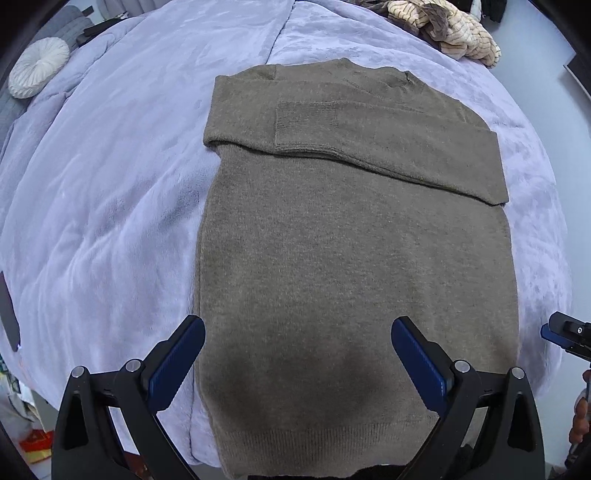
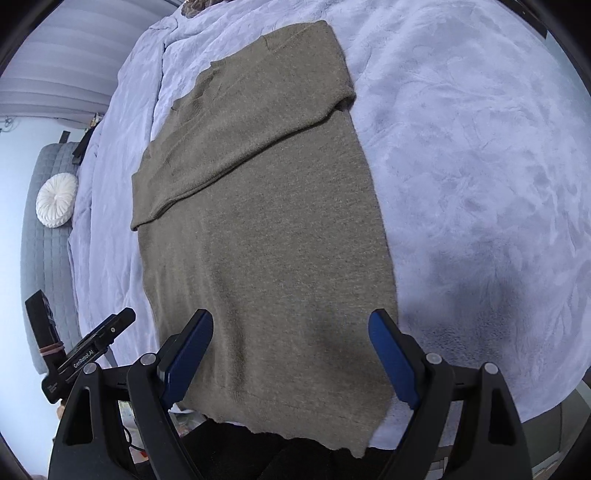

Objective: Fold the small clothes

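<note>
The left gripper (image 1: 298, 354) stands wide open with nothing between its blue pads (image 1: 177, 363), hanging over the lower part of the brown sweater (image 1: 332, 258), one pad out over the blanket (image 1: 103, 206) just past the sweater's left edge and the other over the knit. The right gripper (image 2: 291, 350) is likewise spread wide and empty, its right pad about over the sweater's right edge in the lower middle of its view. The sweater lies flat along the middle of both views, sleeves already folded across the chest in the upper part, and the ribbed hem (image 1: 325, 443) at the bottom seems to hang a little over the bed's near edge. The step in hand looks like taking the hem to fold the body up toward the collar; to do it well, each gripper should come down at a hem corner, pinch all the layers at once, and the two should lift and carry evenly so the side edges stay straight and the sleeves are not dragged. There is open blanket on both sides and beyond the collar. A heap of striped clothes (image 1: 450, 29) sits at upper right of the left view, well apart, and a round white cushion (image 1: 37, 66) at upper left.
</note>
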